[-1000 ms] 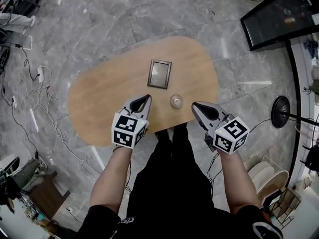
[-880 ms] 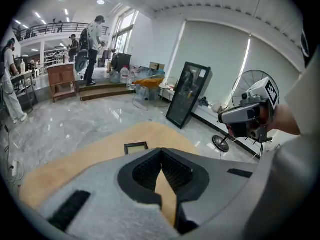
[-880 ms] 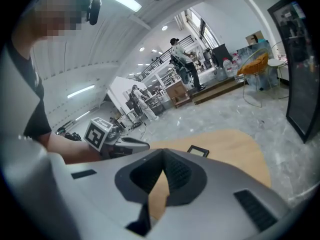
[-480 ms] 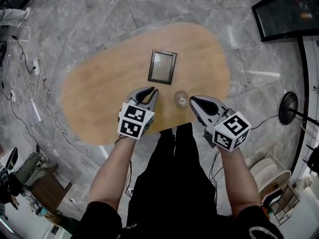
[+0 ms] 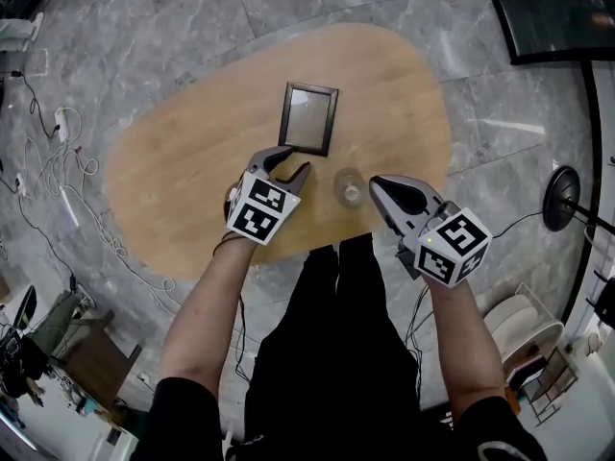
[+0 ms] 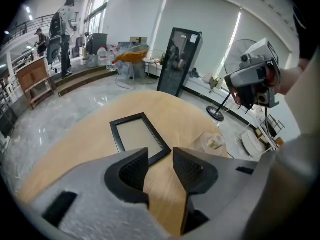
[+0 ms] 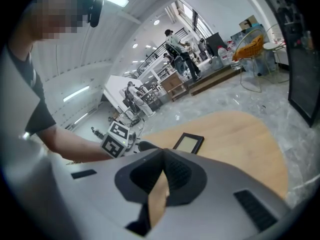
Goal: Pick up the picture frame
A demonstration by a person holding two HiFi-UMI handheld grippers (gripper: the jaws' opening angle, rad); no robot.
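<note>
A black picture frame (image 5: 308,117) lies flat on the oval wooden table (image 5: 173,181), toward its far middle. My left gripper (image 5: 293,161) hovers just short of the frame's near edge and tilts down at it. Its jaws are opening and there is nothing between them. In the left gripper view the frame (image 6: 139,137) lies just beyond the fingertips (image 6: 136,160). My right gripper (image 5: 377,182) is over the table's near right side, jaws shut and empty. The right gripper view shows the frame (image 7: 188,142) farther off.
A small clear cup-like object (image 5: 348,186) stands on the table between the two grippers, also in the left gripper view (image 6: 212,142). A dark panel (image 5: 557,12) leans at the upper right, a round stand base (image 5: 560,200) is at the right, and cables (image 5: 58,152) trail on the floor at left.
Both grippers have sunk toward the table. The left one has moved up to the frame's near edge and its jaws have gone from shut to open. The right stays shut.
</note>
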